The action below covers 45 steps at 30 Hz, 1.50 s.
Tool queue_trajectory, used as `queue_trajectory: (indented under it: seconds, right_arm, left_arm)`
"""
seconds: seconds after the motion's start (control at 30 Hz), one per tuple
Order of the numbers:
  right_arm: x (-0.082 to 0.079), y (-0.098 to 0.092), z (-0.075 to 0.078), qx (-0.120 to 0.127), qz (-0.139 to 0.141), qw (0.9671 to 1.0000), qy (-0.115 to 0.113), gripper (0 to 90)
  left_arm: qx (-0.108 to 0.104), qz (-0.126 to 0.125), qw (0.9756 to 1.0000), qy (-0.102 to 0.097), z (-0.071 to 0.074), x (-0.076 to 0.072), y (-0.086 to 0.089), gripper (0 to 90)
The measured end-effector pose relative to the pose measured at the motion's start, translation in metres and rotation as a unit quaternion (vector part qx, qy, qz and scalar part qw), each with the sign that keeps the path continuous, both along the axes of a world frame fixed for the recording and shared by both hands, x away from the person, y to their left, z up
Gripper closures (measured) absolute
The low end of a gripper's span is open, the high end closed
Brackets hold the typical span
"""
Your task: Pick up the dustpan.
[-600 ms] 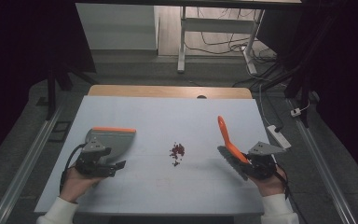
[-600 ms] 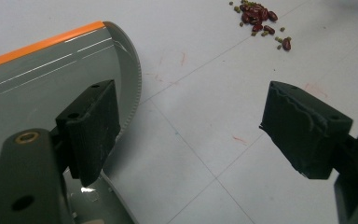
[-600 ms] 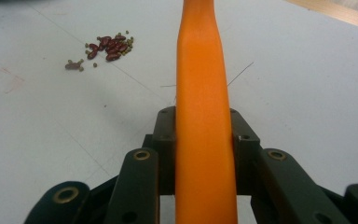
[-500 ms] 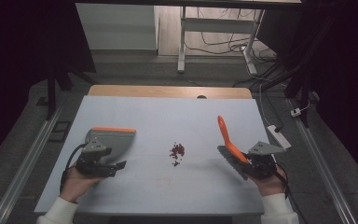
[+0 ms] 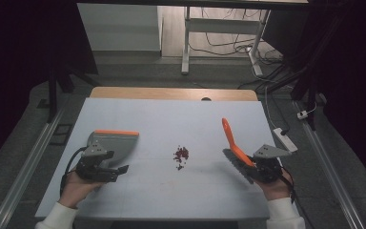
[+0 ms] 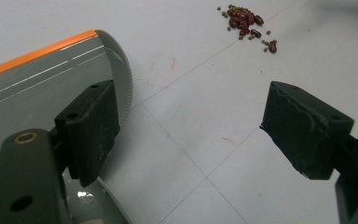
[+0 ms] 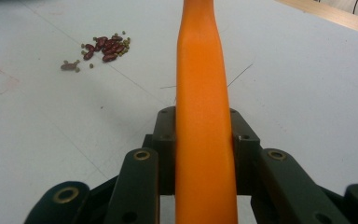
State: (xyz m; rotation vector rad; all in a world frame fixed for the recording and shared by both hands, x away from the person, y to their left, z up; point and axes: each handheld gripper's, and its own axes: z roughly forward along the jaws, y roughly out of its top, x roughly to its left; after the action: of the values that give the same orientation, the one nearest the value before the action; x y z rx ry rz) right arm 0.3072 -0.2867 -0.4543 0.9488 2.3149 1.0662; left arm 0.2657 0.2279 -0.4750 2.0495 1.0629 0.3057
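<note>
Orange brush handle [image 7: 200, 93] is pinched by the right gripper [image 5: 259, 167], left gripper [image 5: 106, 168] fingers are spread beside the dustpan [image 5: 112, 143], and beans [image 5: 181, 153] are left unswept on the desk [image 5: 171, 200].

White sleeves [image 5: 59, 217]; black fingers [image 6: 93, 126] on 2 dark, bolted, black-cabled grippers [image 5: 100, 164].

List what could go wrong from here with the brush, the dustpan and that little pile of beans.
1. The left tongs stand open beside the dustpan, not clamped on it, so it may slide when beans are swept against it.
2. The beans lie loose and partly scattered; a fast stroke could send them rolling across the table.
3. The right tongs pinch only the brush handle, so the brush may twist under pressure.
</note>
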Motion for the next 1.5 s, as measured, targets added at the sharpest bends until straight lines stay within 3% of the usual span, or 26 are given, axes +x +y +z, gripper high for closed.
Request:
queue_trajectory:
  seconds: [0.73,0.97,1.3,1.4,1.43,1.5]
  right_arm:
    - [0.001,0.002,-0.001,-0.004,0.001,1.0,0.0,69.8]
    - [0.0,0.003,-0.001,-0.003,-0.001,1.0,0.001,69.8]
    - [0.001,0.002,0.0,0.007,0.005,1.0,-0.002,69.8]
    - [0.002,0.001,0.0,0.007,0.004,1.0,-0.001,69.8]
    - [0.002,0.001,0.0,0.007,0.004,1.0,-0.001,69.8]
    - [0.002,0.002,0.0,0.008,0.005,1.0,-0.001,69.8]
  left_arm:
    - [0.01,-0.007,0.9999,0.006,0.009,0.001,-0.006,18.1]
    - [0.012,0.0,0.9997,0.022,0.014,0.005,-0.009,17.9]
    - [0.051,0.041,0.9968,0.046,0.025,0.016,-0.014,18.4]
    - [0.045,0.067,0.9954,0.052,0.023,0.018,-0.007,19.0]
    - [0.044,0.078,0.9943,0.057,0.022,0.019,-0.005,19.0]
    - [0.048,0.114,0.9899,0.07,0.021,0.021,-0.001,19.1]
